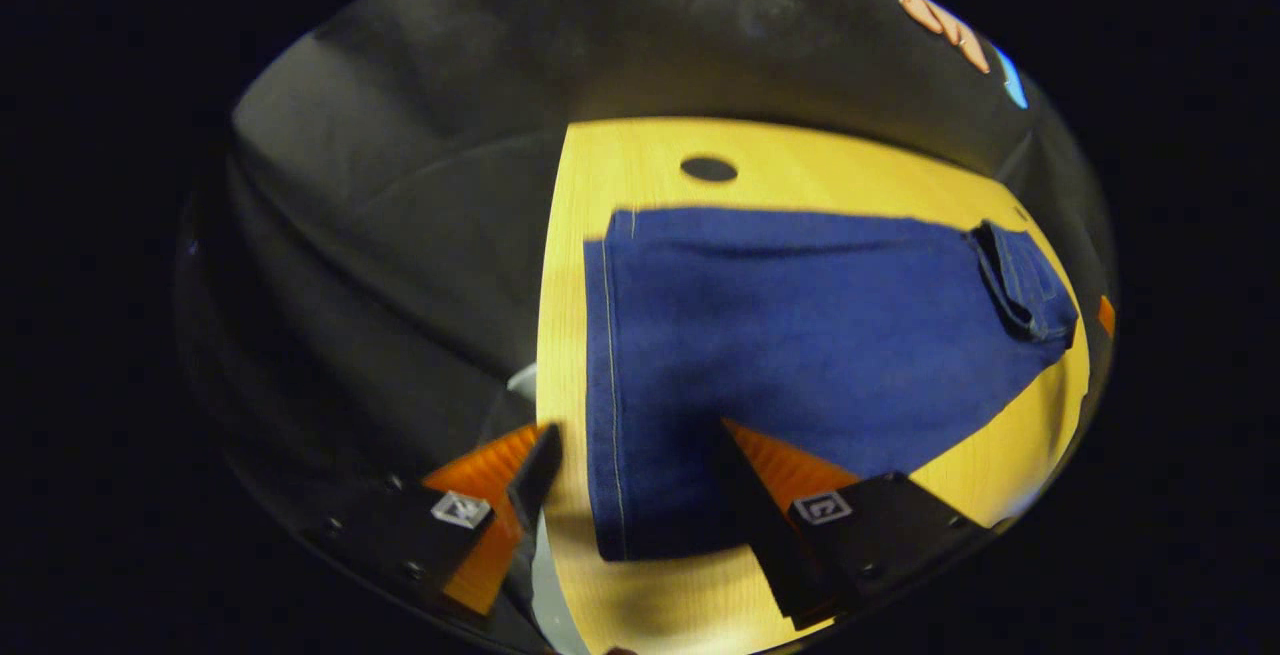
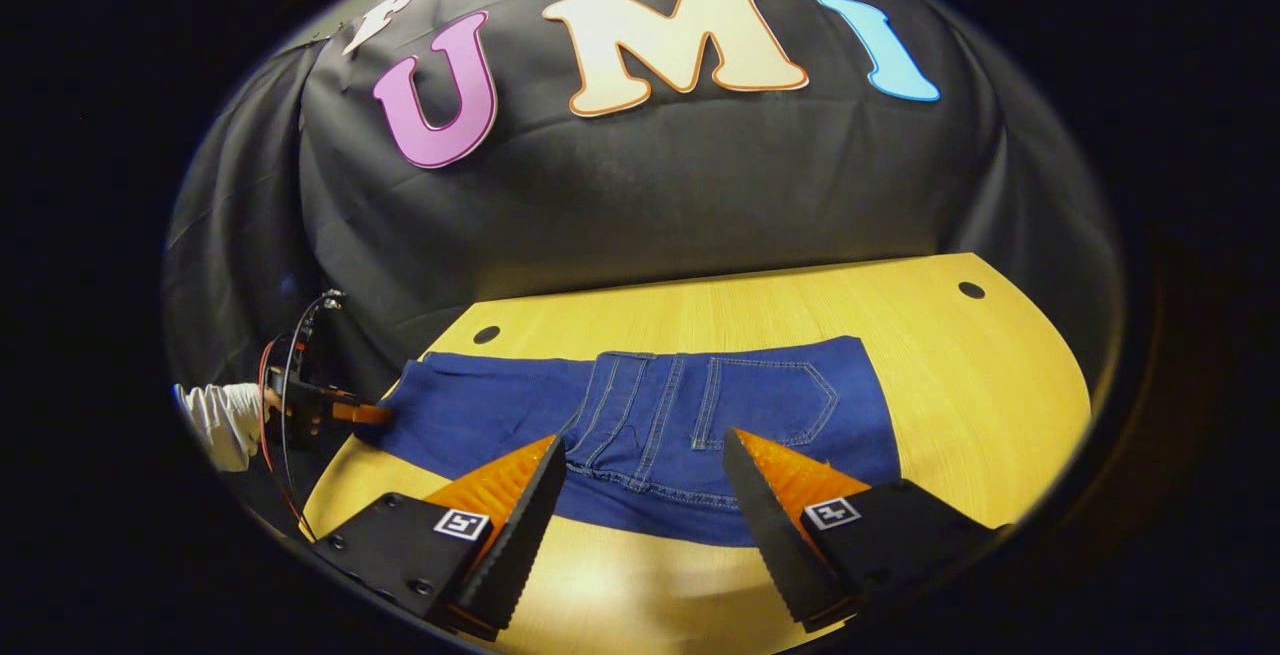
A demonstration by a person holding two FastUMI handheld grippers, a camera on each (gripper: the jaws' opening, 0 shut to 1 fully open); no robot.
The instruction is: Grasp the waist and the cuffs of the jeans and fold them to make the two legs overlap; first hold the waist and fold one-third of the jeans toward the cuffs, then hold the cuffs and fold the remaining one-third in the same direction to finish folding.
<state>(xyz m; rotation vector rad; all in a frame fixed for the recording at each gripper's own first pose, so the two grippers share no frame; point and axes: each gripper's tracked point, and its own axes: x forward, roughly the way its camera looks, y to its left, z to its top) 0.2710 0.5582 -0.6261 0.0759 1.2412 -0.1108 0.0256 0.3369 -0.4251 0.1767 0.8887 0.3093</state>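
Right gripper view: right gripper hovers wide open over the jeans on the table; left gripper likewise open. Next, probably, grasp the waist.

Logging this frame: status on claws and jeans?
Left claw open at the cuff end, nothing held. Right claw open over the waist, nothing held. Jeans flat on table, legs overlapped, thirds fold not started. Nothing in the way.

Right gripper, jaws apart, seemingly just above jeans.
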